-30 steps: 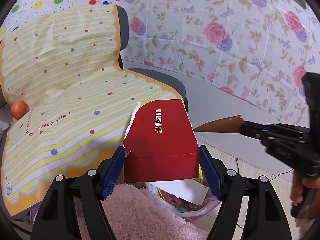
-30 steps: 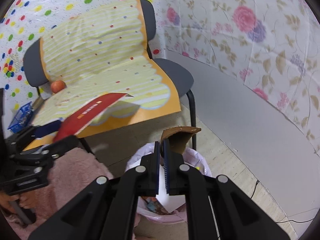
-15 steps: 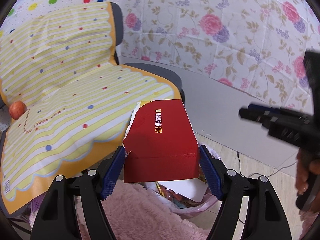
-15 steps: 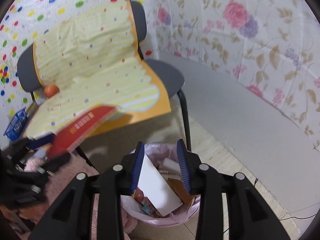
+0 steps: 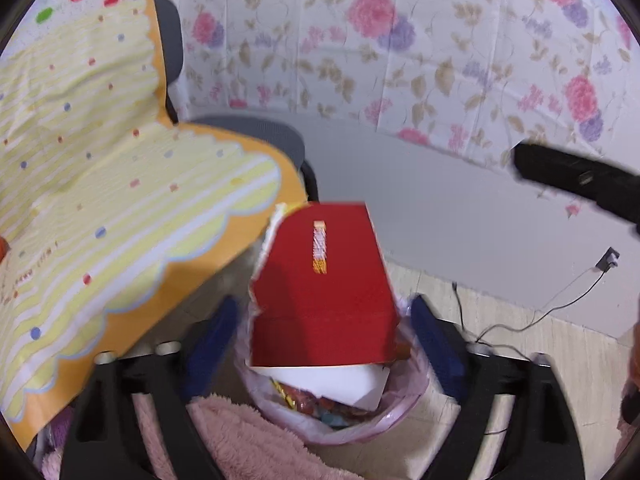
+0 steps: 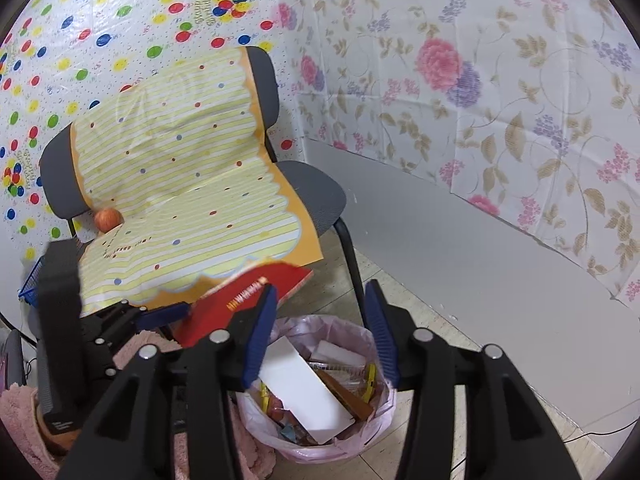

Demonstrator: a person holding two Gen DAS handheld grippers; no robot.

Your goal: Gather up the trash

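Left tool [image 5: 324,332] wide; red card [image 5: 320,284] over full bin [image 6: 320,392].

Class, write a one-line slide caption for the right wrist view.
Open right tongs above the pink-lined trash bin, with the red card at the left tongs.

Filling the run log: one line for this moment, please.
left gripper: open, red carton between jaws | right gripper: open, empty | trash bin: below both
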